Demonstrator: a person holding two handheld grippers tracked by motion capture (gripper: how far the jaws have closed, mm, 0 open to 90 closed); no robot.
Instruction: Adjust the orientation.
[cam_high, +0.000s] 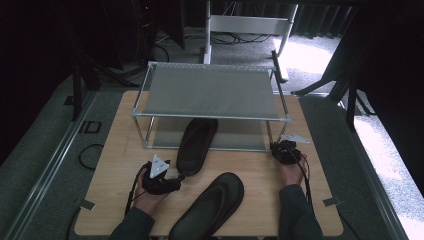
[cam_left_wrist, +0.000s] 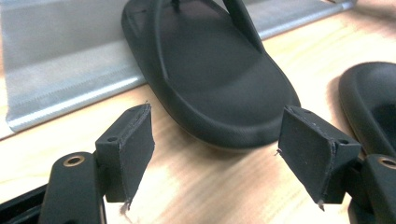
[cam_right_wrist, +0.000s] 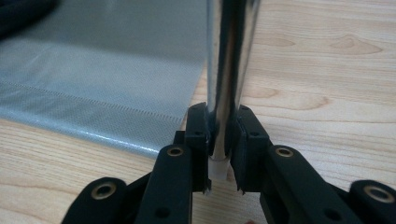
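A black sandal (cam_high: 196, 145) lies with its toe end on the lower shelf of a metal shoe rack (cam_high: 212, 90) and its heel out on the wooden table (cam_high: 117, 150). My left gripper (cam_high: 179, 176) sits just behind that heel. In the left gripper view the sandal's heel (cam_left_wrist: 210, 79) lies a little beyond my left gripper (cam_left_wrist: 217, 154), whose jaws stand wide open and apart from it. A second black sandal (cam_high: 210, 205) lies near the table's front edge. My right gripper (cam_high: 277, 149) is shut on the rack's front right leg (cam_right_wrist: 229, 60), its pads pressed on the shiny tube just above the foot.
The rack's grey mesh lower shelf (cam_right_wrist: 102, 70) lies flat on the table, left of the gripped leg. Its upper shelf is bare. The second sandal (cam_left_wrist: 371, 102) lies close to the right of the left gripper. Dark stands and cables surround the table on the floor.
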